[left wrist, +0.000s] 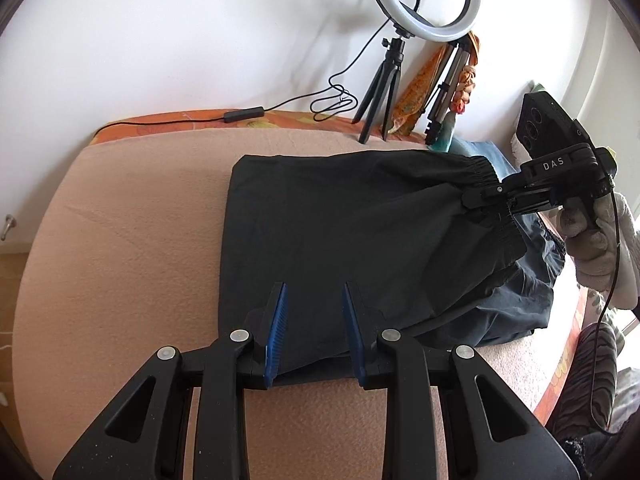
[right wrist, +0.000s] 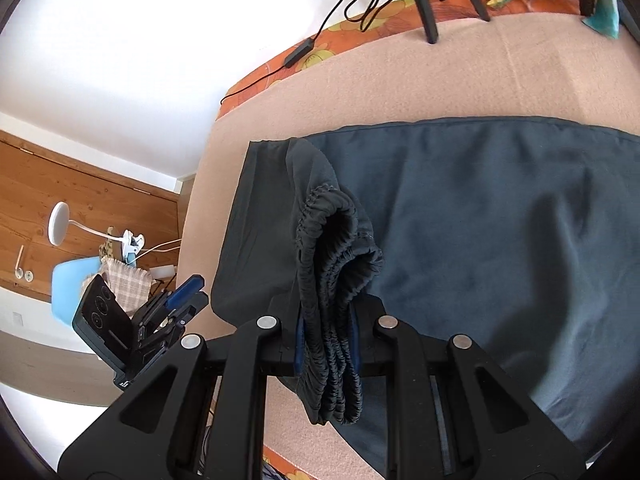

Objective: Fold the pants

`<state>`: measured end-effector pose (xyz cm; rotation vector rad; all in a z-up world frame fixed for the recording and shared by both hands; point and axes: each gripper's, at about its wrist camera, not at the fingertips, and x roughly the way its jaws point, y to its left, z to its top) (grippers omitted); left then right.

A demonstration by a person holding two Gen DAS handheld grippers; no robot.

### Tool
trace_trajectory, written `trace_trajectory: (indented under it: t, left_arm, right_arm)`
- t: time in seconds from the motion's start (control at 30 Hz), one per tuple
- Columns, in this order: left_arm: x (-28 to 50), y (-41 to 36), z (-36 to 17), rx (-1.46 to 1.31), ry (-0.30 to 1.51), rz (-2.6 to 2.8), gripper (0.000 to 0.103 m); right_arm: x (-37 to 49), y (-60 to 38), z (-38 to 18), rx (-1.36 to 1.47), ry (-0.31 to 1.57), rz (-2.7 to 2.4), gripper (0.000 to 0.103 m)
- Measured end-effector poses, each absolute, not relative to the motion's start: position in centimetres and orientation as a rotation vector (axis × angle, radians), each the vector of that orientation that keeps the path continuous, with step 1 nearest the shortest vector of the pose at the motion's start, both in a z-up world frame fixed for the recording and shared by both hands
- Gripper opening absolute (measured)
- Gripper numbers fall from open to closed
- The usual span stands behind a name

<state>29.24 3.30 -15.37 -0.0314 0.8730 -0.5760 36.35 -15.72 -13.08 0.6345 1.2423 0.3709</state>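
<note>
Dark pants (left wrist: 340, 232) lie partly folded on a beige blanket (left wrist: 132, 240). My left gripper (left wrist: 314, 292) is open, its blue-padded fingers (left wrist: 276, 328) over the near edge of the fabric, holding nothing. My right gripper (left wrist: 480, 200) is shut on the elastic waistband (right wrist: 332, 280) and holds it lifted above the rest of the pants (right wrist: 500, 220). In the right wrist view the bunched waistband sits between the pads of that gripper (right wrist: 326, 344). The left gripper (right wrist: 176, 308) shows there at the left, off the blanket edge.
A ring light on a black tripod (left wrist: 380, 104) and a second folded tripod (left wrist: 444, 92) stand at the far edge, with a cable (left wrist: 240, 114) along it. An orange patterned cover (right wrist: 320, 52) borders the blanket. A wooden wall, a lamp (right wrist: 60, 224) and a blue chair (right wrist: 68, 288) lie beyond the left.
</note>
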Motion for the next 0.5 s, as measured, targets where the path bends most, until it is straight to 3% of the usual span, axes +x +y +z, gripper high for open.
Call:
trace_trajectory:
  t: [0.3, 0.4, 0.5]
  left_arm:
    - [29.2, 0.3, -14.2, 0.033, 0.892, -0.516, 0.026]
    - [29.6, 1.1, -13.2, -0.024, 0.887, -0.486, 0.036]
    - [29.9, 1.5, -12.8, -0.063, 0.907, -0.479, 0.036]
  right_arm:
    - [32.7, -21.9, -11.7, 0.699, 1.199, 0.344, 0.018]
    - [31.5, -24.1, -11.1, 0.708, 1.177, 0.320, 0.018]
    - [30.4, -27.0, -11.0, 0.734, 1.167, 0.294, 0.018]
